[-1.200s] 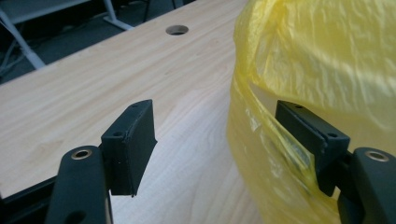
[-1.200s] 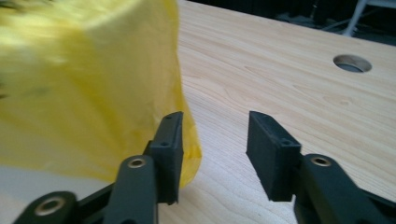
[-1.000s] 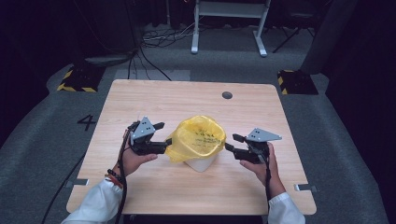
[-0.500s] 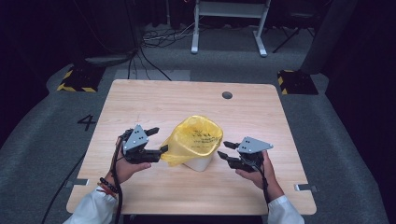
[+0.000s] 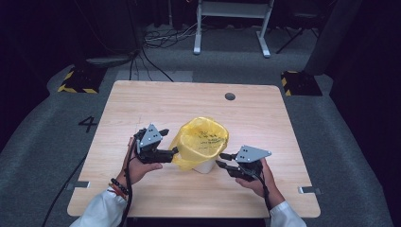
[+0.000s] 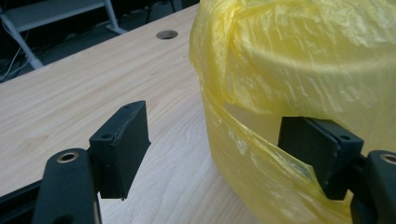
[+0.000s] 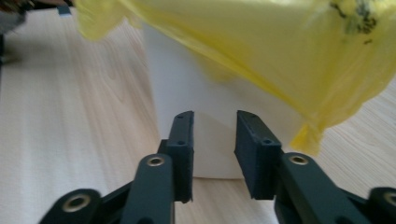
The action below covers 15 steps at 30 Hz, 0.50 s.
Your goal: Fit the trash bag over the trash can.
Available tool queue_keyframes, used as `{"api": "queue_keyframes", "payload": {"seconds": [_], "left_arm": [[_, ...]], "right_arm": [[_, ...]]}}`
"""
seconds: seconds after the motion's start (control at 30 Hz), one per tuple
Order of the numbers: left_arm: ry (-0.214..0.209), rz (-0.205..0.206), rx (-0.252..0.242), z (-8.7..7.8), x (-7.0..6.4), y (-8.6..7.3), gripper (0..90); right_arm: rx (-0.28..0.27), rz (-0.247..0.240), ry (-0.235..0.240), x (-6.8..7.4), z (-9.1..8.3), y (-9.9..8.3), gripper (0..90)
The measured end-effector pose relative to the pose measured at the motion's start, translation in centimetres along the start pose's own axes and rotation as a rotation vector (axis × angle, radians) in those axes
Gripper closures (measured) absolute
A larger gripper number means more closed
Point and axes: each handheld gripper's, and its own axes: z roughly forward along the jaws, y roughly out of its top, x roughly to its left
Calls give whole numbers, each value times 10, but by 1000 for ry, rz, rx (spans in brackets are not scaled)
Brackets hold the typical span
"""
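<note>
- I hold one gripper in each hand, two in total, and work on one yellow bag (image 5: 201, 142) that lines one white bin (image 5: 204, 166) at the middle of the table (image 5: 142, 104).
- My left gripper (image 5: 171, 152) sits at the bin's left flank. Its jaws stand wide apart; in the left gripper view one pad (image 6: 122, 144) hangs free over the wood, and the other pad (image 6: 317, 149) lies against a loose fold of the bag (image 6: 299, 70). Nothing is clamped.
- I judge that this placement lets the far pad get behind the overhanging film, so that closing would pinch the fold for pulling down over the rim.
- My right gripper (image 5: 222, 160) points at the bin's lower right side, just beside it. Its jaws stand at a narrow gap and hold nothing; in the right gripper view the bare white wall of the bin (image 7: 187, 88) lies straight ahead between the pads, and the bag's hem (image 7: 308, 135) hangs above and to the right of them.
- I judge that this side is approached low because the film here drapes short, leaving the wall exposed.
- Count on the table: one bag, one bin, one round cable hole (image 5: 230, 96) well beyond both grippers.
</note>
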Motion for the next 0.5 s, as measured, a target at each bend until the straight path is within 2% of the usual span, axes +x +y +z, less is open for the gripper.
{"api": "queue_keyframes", "payload": {"seconds": [0.1,0.17,0.27,0.37,0.5], "left_arm": [[-5,-17,9,2,-4,-7,248],[-1,-14,11,3,-8,-11,254],[2,-5,9,4,-15,-13,267],[16,4,-4,5,-20,-12,270],[34,19,-17,5,-27,-12,270]], "right_arm": [[-28,2,16,9,-5,0,617],[-38,-10,44,18,-6,0,595],[-33,-23,59,28,-6,2,582],[-57,10,90,36,-3,5,570],[-59,35,95,47,10,12,536]]}}
